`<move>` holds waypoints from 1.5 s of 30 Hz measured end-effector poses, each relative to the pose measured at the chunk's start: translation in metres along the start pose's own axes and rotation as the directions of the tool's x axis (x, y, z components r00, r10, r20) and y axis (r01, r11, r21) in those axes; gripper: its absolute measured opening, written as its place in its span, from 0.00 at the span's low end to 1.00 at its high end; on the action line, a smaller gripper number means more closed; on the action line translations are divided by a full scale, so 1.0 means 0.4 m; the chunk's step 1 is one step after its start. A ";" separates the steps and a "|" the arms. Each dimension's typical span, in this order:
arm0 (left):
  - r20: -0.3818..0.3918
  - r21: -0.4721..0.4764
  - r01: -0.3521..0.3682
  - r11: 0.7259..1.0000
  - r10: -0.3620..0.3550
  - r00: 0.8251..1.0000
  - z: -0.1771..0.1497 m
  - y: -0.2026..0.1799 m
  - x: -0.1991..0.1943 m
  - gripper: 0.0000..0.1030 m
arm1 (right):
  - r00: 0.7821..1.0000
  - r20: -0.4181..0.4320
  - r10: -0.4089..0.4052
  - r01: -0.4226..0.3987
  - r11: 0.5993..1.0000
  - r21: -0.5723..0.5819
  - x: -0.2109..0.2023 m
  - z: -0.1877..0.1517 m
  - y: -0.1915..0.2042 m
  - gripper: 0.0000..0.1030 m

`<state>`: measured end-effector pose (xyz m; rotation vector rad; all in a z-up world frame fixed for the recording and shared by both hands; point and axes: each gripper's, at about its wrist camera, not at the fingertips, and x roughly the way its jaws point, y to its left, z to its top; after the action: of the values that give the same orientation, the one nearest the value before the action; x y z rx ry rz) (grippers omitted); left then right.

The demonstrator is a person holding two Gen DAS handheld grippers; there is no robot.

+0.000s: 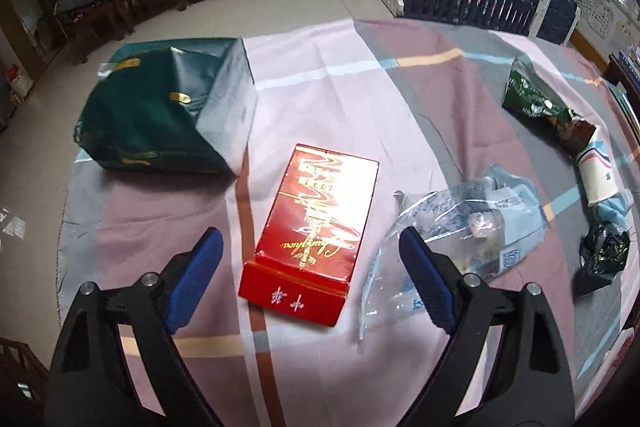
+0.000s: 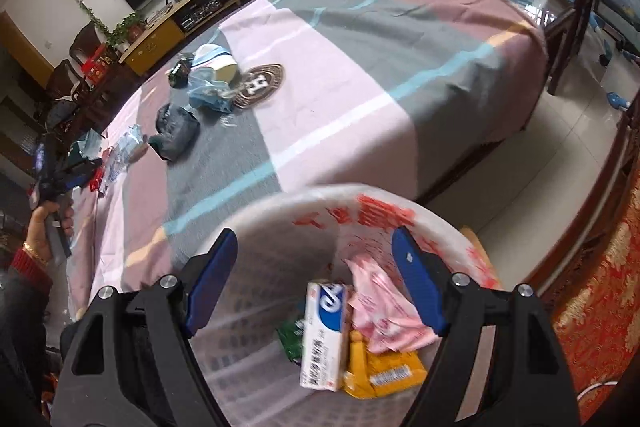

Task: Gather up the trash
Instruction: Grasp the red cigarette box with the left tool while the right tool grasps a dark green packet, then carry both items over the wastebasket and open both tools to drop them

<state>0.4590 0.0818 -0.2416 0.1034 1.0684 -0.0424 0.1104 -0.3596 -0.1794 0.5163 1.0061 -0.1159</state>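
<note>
The right gripper [image 2: 312, 259] hangs spread and empty over a white basket [image 2: 256, 211] holding a medicine box [image 2: 324, 335] and wrappers. The left gripper [image 1: 310, 251], jaws wide, holds nothing above a red box [image 1: 316, 223] on the tablecloth [image 1: 360, 75], with a clear plastic bag [image 1: 452, 223] beside it and a green bag [image 1: 160, 111] farther off

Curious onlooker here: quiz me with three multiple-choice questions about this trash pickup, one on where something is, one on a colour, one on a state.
1. Where is the toothpaste box?
A. in the white basket
B. on the tablecloth
C. on the floor

2. What colour is the flat carton between the left gripper's fingers?
A. yellow
B. red
C. white

3. How is the right gripper set?
A. shut on a bag
B. shut, empty
C. open, empty

Answers: 1 A, it lies among wrappers inside the basket. 2 B, glossy red with gold script. 3 C, pads apart, clamping nothing.
</note>
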 end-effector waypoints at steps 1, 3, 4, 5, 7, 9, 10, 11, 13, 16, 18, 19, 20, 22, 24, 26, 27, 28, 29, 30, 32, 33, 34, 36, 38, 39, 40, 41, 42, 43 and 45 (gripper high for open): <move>-0.009 0.007 0.008 1.000 -0.008 1.000 -0.001 -0.002 0.017 0.74 | 1.000 0.002 0.022 -0.022 1.000 -0.009 0.015 0.019 0.023 0.76; -0.005 -0.010 0.045 0.999 -0.045 0.999 -0.003 0.006 0.029 0.62 | 0.998 0.008 0.061 -0.060 0.997 -0.038 0.042 0.056 0.069 0.76; 0.000 -0.028 0.060 0.998 -0.060 0.998 -0.010 0.011 0.026 0.61 | 0.997 0.015 0.079 -0.078 0.994 -0.073 0.065 0.083 0.106 0.76; 0.001 -0.039 0.073 0.997 -0.073 0.997 -0.018 0.016 0.022 0.61 | 0.996 0.024 0.084 -0.081 0.991 -0.106 0.082 0.104 0.135 0.76; 0.009 -0.025 0.075 0.997 -0.075 0.997 -0.039 0.011 0.003 0.57 | 0.995 0.052 0.090 -0.080 0.981 -0.175 0.127 0.151 0.203 0.76; 0.010 -0.029 0.069 0.997 -0.068 0.998 -0.082 0.003 -0.038 0.56 | 0.993 0.046 0.113 -0.102 0.976 -0.193 0.172 0.190 0.254 0.76; 0.019 -0.041 0.068 0.997 -0.067 0.998 -0.102 0.002 -0.061 0.56 | 0.990 0.033 0.136 -0.127 0.973 -0.194 0.192 0.205 0.277 0.76; 0.037 -0.055 0.075 0.996 -0.073 0.997 -0.132 0.000 -0.093 0.56 | 0.986 0.016 0.168 -0.161 0.966 -0.200 0.221 0.218 0.312 0.76; 0.072 -0.067 0.096 0.993 -0.091 0.993 -0.197 -0.013 -0.164 0.56 | 0.982 -0.006 0.188 -0.185 0.958 -0.220 0.273 0.237 0.371 0.76; 0.092 -0.106 0.144 0.984 -0.135 0.987 -0.277 -0.035 -0.242 0.56 | 0.995 -0.015 0.100 -0.101 0.955 -0.278 0.357 0.250 0.454 0.76; 0.099 -0.154 0.190 0.970 -0.177 0.979 -0.328 -0.052 -0.285 0.56 | 0.997 -0.035 0.063 -0.071 0.945 -0.321 0.400 0.243 0.489 0.72; 0.109 -0.166 0.206 0.964 -0.190 0.976 -0.348 -0.062 -0.304 0.56 | 0.999 -0.035 0.034 -0.044 0.936 -0.349 0.415 0.233 0.504 0.64; 0.120 -0.170 0.203 0.964 -0.184 0.976 -0.366 -0.071 -0.316 0.56 | 0.999 -0.033 0.010 -0.022 0.928 -0.371 0.421 0.222 0.509 0.49; 0.138 -0.179 0.190 0.965 -0.167 0.976 -0.399 -0.088 -0.350 0.56 | 0.999 -0.031 0.022 -0.033 0.920 -0.391 0.405 0.199 0.506 0.44; 0.146 -0.184 0.185 0.965 -0.159 0.976 -0.425 -0.101 -0.374 0.56 | 0.998 -0.054 0.039 -0.057 0.918 -0.393 0.380 0.166 0.490 0.41; 0.153 -0.170 0.165 0.972 -0.140 0.978 -0.440 -0.113 -0.398 0.56 | 0.998 -0.049 0.040 -0.056 0.917 -0.394 0.353 0.134 0.469 0.40; 0.160 -0.162 0.149 0.976 -0.123 0.979 -0.445 -0.120 -0.413 0.56 | 0.998 -0.044 0.048 -0.061 0.921 -0.384 0.331 0.117 0.454 0.40; 0.171 -0.153 0.129 0.980 -0.102 0.980 -0.453 -0.129 -0.434 0.56 | 0.997 -0.039 0.063 -0.073 0.927 -0.368 0.309 0.104 0.440 0.40; 0.181 -0.149 0.119 0.982 -0.092 0.979 -0.458 -0.133 -0.453 0.56 | 0.996 -0.028 0.087 -0.091 0.934 -0.347 0.277 0.092 0.423 0.40; 0.193 -0.144 0.116 0.983 -0.087 0.977 -0.460 -0.136 -0.469 0.56 | 0.995 -0.016 0.102 -0.102 0.938 -0.331 0.251 0.084 0.408 0.40; 0.223 -0.126 0.107 0.986 -0.077 0.972 -0.468 -0.148 -0.509 0.56 | 0.992 0.007 0.127 -0.119 0.946 -0.301 0.194 0.068 0.380 0.40; 0.239 -0.113 0.098 0.989 -0.069 0.969 -0.473 -0.156 -0.530 0.56 | 0.990 0.019 0.138 -0.127 0.949 -0.289 0.159 0.061 0.364 0.40; 0.250 -0.105 0.093 0.990 -0.065 0.966 -0.475 -0.158 -0.545 0.56 | 0.989 0.027 0.146 -0.132 0.949 -0.286 0.128 0.056 0.355 0.40; 0.269 -0.098 0.103 0.990 -0.074 0.960 -0.487 -0.161 -0.578 0.56 | 0.987 0.043 0.152 -0.133 0.945 -0.299 0.073 0.051 0.350 0.40; 0.280 -0.091 0.103 0.991 -0.074 0.957 -0.501 -0.163 -0.604 0.56 | 0.984 0.069 0.162 -0.132 0.938 -0.319 0.007 0.043 0.346 0.40; 0.287 -0.085 0.098 0.992 -0.070 0.955 -0.509 -0.165 -0.619 0.56 | 0.982 0.083 0.170 -0.134 0.935 -0.328 -0.026 0.039 0.343 0.40; 0.291 -0.080 0.100 0.992 -0.072 0.954 -0.514 -0.167 -0.630 0.56 | 0.979 0.096 0.179 -0.138 0.932 -0.335 -0.060 0.035 0.338 0.40; 0.296 -0.077 0.107 0.991 -0.079 0.952 -0.520 -0.168 -0.644 0.56 | 0.977 0.104 0.185 -0.139 0.930 -0.340 -0.085 0.031 0.332 0.40; 0.301 -0.074 0.113 0.991 -0.086 0.950 -0.527 -0.172 -0.657 0.56 | 0.976 0.113 0.188 -0.138 0.928 -0.345 -0.112 0.025 0.322 0.40; 0.306 -0.065 0.119 0.991 -0.094 0.947 -0.533 -0.178 -0.670 0.56 | 0.975 0.123 0.185 -0.132 0.928 -0.350 -0.136 0.018 0.313 0.40; 0.320 -0.033 0.130 0.991 -0.113 0.941 -0.546 -0.202 -0.699 0.56 | 0.976 0.143 0.163 -0.102 0.927 -0.361 -0.175 0.000 0.295 0.40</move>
<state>0.1270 0.0203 -0.1061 -0.0189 0.7510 -0.1374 0.1112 -0.2661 -0.0788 0.2396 0.7974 0.1391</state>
